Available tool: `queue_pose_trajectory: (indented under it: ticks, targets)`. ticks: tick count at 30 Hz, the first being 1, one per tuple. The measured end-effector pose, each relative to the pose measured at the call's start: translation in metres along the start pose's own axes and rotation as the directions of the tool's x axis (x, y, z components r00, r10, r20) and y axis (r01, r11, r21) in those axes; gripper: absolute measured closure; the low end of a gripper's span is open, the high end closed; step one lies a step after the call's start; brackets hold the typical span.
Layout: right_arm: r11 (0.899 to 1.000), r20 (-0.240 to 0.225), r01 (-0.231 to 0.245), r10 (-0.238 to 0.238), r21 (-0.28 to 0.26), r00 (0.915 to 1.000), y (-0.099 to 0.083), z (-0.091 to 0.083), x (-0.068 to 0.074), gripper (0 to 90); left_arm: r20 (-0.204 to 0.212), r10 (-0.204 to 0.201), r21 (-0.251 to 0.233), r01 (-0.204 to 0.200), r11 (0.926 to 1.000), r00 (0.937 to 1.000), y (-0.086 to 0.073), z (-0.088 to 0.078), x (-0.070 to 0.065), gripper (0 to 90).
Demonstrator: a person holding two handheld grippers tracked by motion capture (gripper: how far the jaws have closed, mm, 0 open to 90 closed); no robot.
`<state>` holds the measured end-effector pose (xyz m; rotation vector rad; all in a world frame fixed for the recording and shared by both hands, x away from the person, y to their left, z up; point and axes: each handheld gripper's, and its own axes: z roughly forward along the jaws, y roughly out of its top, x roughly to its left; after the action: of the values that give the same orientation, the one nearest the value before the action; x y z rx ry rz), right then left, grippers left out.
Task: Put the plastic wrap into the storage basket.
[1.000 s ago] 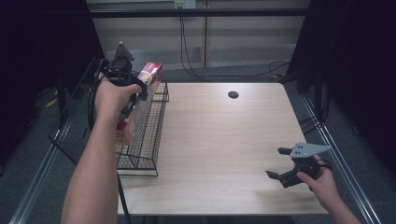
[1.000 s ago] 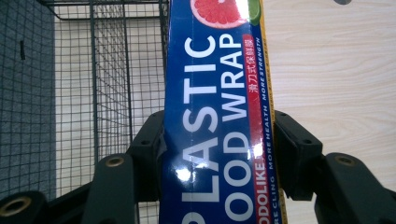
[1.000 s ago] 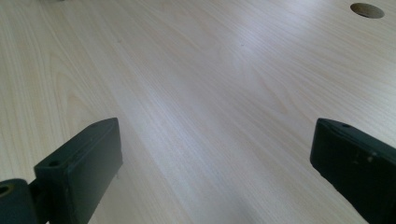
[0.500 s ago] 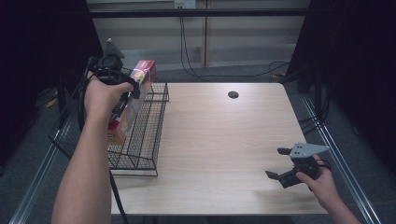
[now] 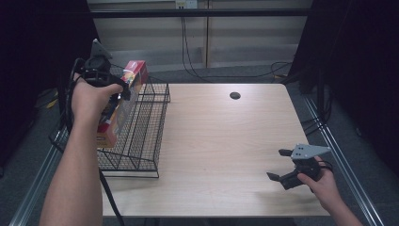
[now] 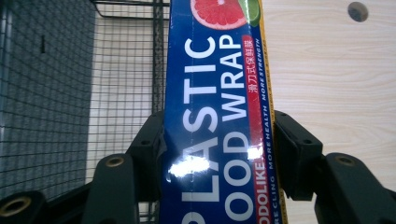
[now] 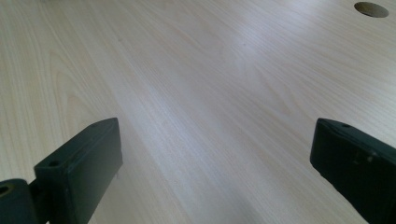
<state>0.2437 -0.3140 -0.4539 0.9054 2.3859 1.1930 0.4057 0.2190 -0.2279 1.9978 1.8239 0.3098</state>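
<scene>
Plastic wrap box [image 5: 123, 101], long and blue with a red end and a grapefruit picture, hung in the air at about nine o'clock of the desk [image 5: 221, 141], above the black wire basket [image 5: 141, 136] that stood on the desk's left edge. Its red end pointed toward twelve o'clock and its lower end dipped toward the basket's near left corner. The left gripper [image 5: 117, 89] held the box crosswise, its jaws pressed on both long sides, as the left gripper view showed with the box [image 6: 219, 116] running up between them over the basket mesh [image 6: 121, 70]. At about five o'clock the right gripper [image 5: 281, 165] rested low over bare wood, its jaws spread wide with nothing between them. A small dark hole [image 5: 235, 95] sat at twelve o'clock.
</scene>
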Motion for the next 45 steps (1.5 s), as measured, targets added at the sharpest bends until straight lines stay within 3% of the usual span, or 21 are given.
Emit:
queue_pose_trajectory:
  ticks: [21,45]
  targets:
    - [1.000,-0.006,-0.004,0.004,-0.002,1.0000,0.000,-0.001,0.000,1.9,-0.032,-0.039,-0.010,0.039,0.9992,0.9987,-0.006,-0.010,0.027,44.2]
    - [1.000,0.000,-0.002,0.002,0.000,1.0000,0.000,0.000,0.001,1.9,-0.066,-0.076,0.003,0.077,0.9971,0.9949,-0.017,-0.003,0.048,44.1]
